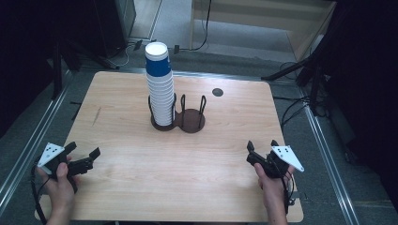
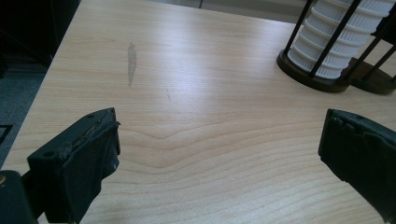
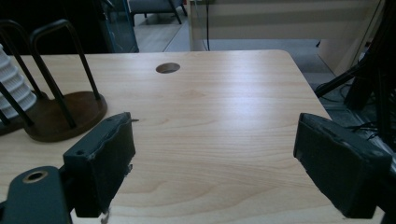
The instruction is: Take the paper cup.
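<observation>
With both the left tongs [image 1: 87, 157] and right tongs [image 1: 263, 145] wide and empty, well apart from the cup stack [image 1: 159, 89] in the holder [image 1: 180, 119] at the surface's [image 1: 141, 173] far middle, best approach the top cup level and pinch its rim gently.

No legible text, label, brand, number or sign found in any view. The stack of paper cups [image 1: 159, 84] carries a plain blue band on its top cup, with no print that can be made out. The wire cup holder [image 1: 180, 117] and the wooden worktop [image 1: 141, 164] bear no markings. The dots on the grey plates of the grippers are not characters.
</observation>
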